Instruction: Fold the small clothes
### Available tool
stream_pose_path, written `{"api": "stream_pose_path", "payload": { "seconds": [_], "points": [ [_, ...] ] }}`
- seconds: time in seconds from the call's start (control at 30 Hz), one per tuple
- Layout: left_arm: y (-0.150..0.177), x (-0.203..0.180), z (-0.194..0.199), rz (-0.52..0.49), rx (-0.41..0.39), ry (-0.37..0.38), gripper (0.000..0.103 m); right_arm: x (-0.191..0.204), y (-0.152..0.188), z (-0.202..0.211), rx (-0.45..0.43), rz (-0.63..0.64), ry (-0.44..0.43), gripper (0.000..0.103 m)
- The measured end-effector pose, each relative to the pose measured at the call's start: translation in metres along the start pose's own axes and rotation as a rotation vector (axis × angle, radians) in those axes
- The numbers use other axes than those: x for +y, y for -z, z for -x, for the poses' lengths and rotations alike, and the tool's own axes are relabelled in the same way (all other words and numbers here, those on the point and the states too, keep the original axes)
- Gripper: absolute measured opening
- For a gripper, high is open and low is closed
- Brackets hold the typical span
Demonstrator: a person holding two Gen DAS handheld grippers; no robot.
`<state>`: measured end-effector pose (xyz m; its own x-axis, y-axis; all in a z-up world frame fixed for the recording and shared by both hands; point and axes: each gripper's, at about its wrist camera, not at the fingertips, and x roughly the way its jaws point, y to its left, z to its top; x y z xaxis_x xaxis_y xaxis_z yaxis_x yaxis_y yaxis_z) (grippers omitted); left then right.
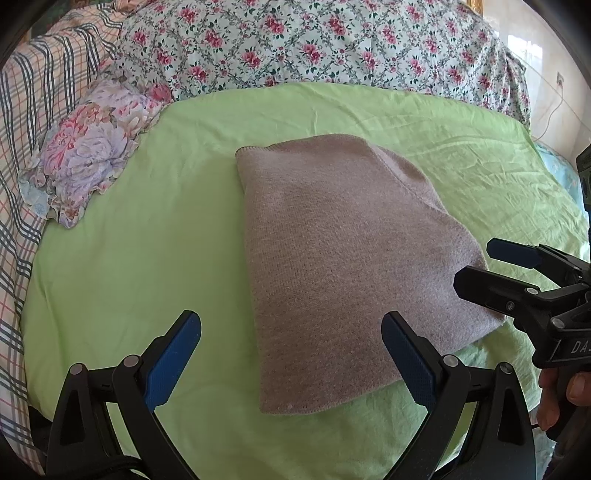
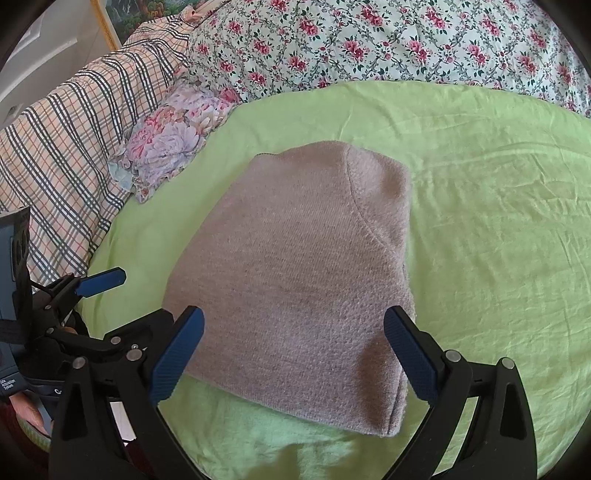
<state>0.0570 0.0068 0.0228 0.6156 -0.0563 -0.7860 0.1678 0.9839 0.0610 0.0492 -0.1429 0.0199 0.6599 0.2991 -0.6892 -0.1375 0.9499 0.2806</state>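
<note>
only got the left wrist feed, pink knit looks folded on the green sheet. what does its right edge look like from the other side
Observer: In the right wrist view the pink knit shows a curved seam near its far right corner, and that right edge lies straight on the green sheet.
Operator: is the right gripper holding anything
Observer: No. The right gripper hovers over the knit's near edge with its jaws wide apart and nothing between them.
Operator: anything left of the bed i can't see
Observer: Yes, a framed picture stands behind the plaid blanket.
</note>
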Motion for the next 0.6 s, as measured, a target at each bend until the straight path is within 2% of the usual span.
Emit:
{"api": "stream_pose_path", "payload": {
  "seconds": [0.6],
  "points": [
    [-0.0014, 0.0017, -0.0001, 0.002, 0.002, 0.001, 0.099, -0.0023, -0.0001, -0.0002, -0.002, -0.007, -0.001, 0.098]
  ]
}}
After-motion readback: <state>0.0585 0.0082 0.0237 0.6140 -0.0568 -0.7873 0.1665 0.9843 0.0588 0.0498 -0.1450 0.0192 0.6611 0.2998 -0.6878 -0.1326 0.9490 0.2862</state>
